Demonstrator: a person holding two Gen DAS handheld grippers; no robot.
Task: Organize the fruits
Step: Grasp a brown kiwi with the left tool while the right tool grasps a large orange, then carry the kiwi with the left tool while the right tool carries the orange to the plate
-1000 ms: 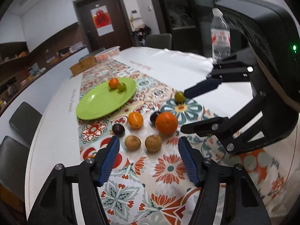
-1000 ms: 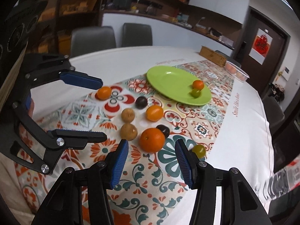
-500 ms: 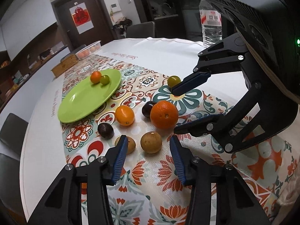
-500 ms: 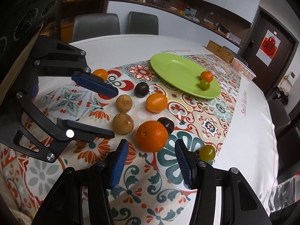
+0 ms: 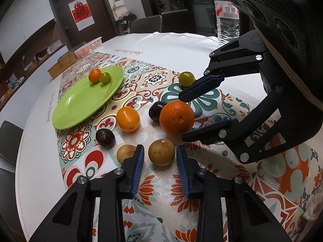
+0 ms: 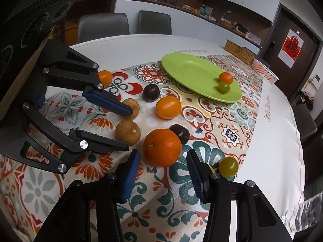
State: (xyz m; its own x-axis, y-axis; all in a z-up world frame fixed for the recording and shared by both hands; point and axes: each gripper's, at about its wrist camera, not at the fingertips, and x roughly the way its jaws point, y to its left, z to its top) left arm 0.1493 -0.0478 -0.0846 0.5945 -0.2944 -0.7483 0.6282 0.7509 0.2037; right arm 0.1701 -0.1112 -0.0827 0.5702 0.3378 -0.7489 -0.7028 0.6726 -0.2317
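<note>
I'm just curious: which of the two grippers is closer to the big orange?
Right. The right gripper has its open fingers either side of the big orange; the left gripper brackets a brown fruit beside it.

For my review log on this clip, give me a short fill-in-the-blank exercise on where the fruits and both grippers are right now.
1. The round green plate holds ____ small fruits.
2. The left gripper is open, its blue fingers on either side of a round ____ fruit.
3. The right gripper is open around the large ____.
4. A dark purple fruit touches the large orange on the side toward the ____.

Missing words: two; brown; orange; plate
</note>
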